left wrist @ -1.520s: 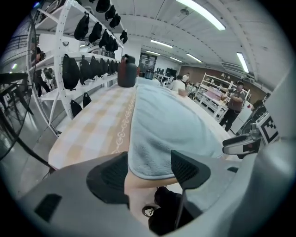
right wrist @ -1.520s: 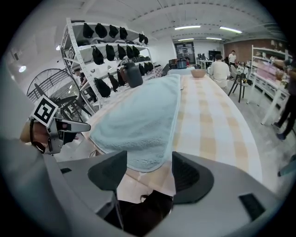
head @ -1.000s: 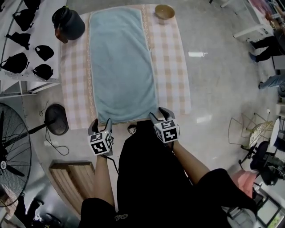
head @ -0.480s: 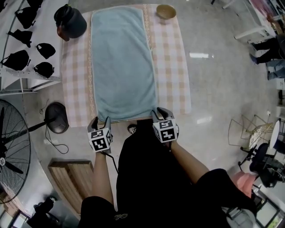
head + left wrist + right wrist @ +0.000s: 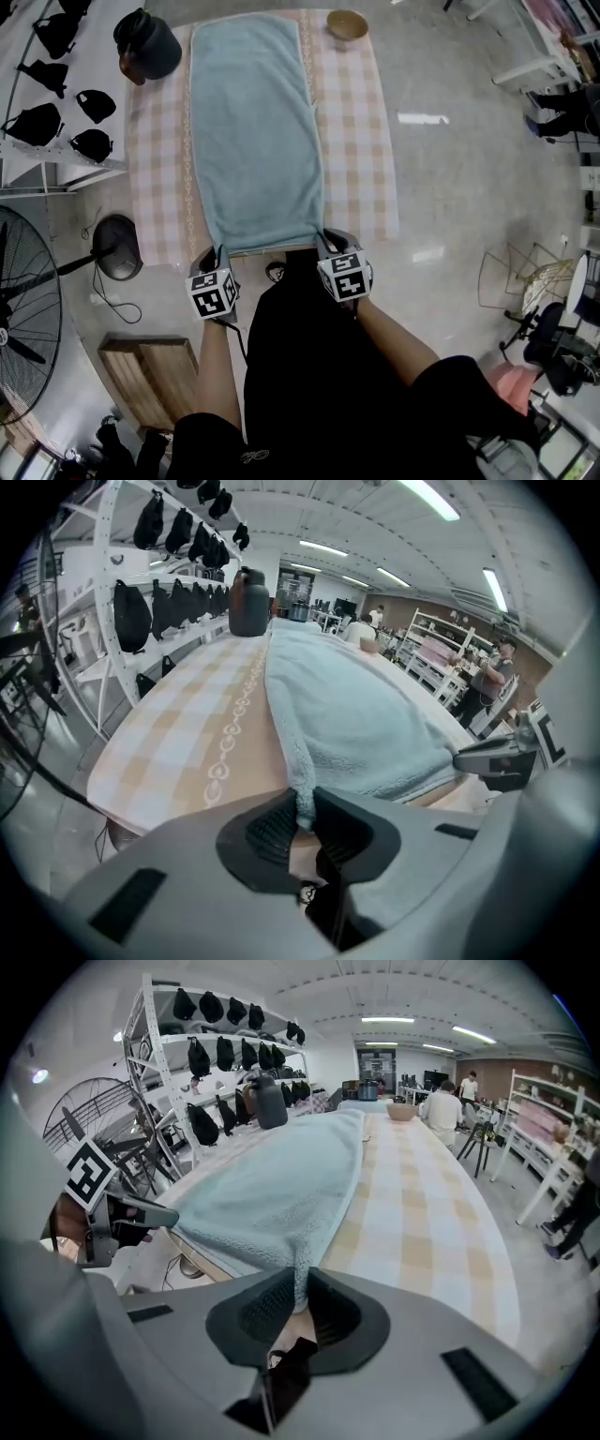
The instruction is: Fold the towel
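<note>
A long pale blue towel [image 5: 255, 122] lies flat along the checked tablecloth [image 5: 356, 141], reaching from the far end to the near edge. My left gripper [image 5: 214, 255] has just been closing and now pinches the towel's near left corner [image 5: 302, 803] between its pads. My right gripper [image 5: 330, 240] has likewise just been closing and grips the near right corner [image 5: 300, 1288]. Both corners are drawn up a little off the table edge. In the two gripper views the towel [image 5: 356, 714] [image 5: 272, 1185] stretches away from the jaws.
A dark jug [image 5: 147, 45] stands at the table's far left corner and a wooden bowl [image 5: 347, 23] at the far right. A rack with black bags [image 5: 56, 103] and a floor fan [image 5: 28, 309] stand to the left. People stand in the background.
Both grippers' jaws went from open around the towel's near corners to shut on them. The hands barely shifted.
</note>
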`<state>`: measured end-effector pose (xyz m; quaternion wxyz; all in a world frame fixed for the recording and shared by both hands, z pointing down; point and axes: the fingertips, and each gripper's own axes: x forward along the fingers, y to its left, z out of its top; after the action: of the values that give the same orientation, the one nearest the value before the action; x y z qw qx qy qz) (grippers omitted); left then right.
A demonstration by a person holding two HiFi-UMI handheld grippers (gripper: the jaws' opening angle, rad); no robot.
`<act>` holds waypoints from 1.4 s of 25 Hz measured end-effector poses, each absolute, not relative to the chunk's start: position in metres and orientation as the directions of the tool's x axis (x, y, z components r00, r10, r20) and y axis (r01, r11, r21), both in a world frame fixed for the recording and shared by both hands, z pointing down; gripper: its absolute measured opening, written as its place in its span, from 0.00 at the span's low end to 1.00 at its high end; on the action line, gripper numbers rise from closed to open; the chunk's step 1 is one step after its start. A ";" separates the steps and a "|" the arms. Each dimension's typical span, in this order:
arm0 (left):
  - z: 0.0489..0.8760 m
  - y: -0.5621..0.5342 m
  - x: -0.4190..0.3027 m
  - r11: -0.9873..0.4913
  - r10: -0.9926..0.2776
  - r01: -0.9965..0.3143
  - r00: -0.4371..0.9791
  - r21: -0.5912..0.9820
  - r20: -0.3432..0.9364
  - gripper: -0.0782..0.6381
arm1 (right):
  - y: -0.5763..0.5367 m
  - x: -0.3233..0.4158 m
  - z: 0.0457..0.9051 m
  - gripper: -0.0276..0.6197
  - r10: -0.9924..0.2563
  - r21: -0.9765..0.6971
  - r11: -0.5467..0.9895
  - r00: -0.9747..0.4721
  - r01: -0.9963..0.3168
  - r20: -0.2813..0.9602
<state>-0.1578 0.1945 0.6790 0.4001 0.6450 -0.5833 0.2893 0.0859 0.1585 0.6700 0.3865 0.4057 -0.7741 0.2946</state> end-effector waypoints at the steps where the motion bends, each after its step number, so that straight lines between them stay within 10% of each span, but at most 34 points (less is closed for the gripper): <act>1: 0.677 0.195 -0.158 0.011 -0.531 -0.983 0.149 0.182 0.834 0.18 | 0.159 0.087 0.669 0.11 -0.401 -0.144 0.499 -0.375 -0.854 0.836; 35: 0.528 0.217 -0.141 -0.078 -0.720 -0.988 0.151 0.136 0.677 0.16 | 0.182 0.099 0.547 0.10 -0.475 -0.192 0.571 -0.512 -0.798 0.715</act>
<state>-0.1415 0.2169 0.5281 0.2955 0.6985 -0.6112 0.2261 0.0986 0.1815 0.5470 0.3111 0.3836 -0.8299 0.2595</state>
